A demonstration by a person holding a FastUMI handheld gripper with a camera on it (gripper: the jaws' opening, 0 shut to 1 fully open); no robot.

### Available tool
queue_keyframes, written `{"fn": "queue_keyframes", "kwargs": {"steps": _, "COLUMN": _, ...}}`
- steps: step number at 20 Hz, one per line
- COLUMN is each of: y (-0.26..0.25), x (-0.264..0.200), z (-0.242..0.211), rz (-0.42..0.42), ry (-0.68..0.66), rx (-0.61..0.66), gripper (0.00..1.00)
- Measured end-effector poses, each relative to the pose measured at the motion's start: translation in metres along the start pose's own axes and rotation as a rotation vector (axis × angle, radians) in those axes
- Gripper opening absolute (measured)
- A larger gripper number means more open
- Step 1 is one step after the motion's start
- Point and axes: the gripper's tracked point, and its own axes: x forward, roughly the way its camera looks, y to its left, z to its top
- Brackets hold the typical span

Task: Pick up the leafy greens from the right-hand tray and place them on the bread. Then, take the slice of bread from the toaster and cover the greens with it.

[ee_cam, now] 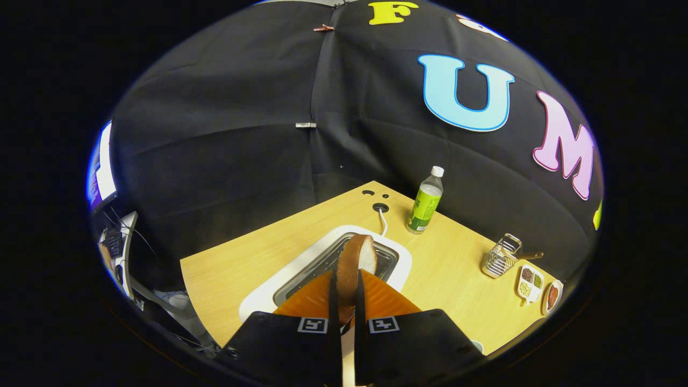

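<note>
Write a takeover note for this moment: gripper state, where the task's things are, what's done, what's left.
Gripper: shut on the slice of bread, held on edge between the fingers, just above the toaster slot.
Done: slice grasped and mostly lifted out.
Left: carry it to the greens and lay it over them; whether the greens are already placed cannot be told.
A green bottle stands beyond the toaster on the table.

Test booth: cloth wall (226, 134), tabletop toaster (269, 295).
</note>
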Motion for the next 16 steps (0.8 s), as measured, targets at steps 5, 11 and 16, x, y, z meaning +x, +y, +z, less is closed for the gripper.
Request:
{"fn": "queue_keyframes", "kwargs": {"steps": 5, "y": -0.015, "x": -0.029, "z": 0.037, "rz": -0.009, "ry": -0.075, "rx": 0.031, "gripper": 0.13}}
{"fn": "queue_keyframes", "kwargs": {"steps": 11, "y": -0.060, "x": -0.078, "z": 0.083, "rz": -0.077, "ry": -0.170, "rx": 0.084, "gripper": 0.13}}
{"fn": "queue_keyframes", "kwargs": {"steps": 16, "y": -0.109, "x": -0.123, "z": 0.080, "rz": -0.152, "ry": -0.194, "rx": 0.154, "gripper": 0.13}}
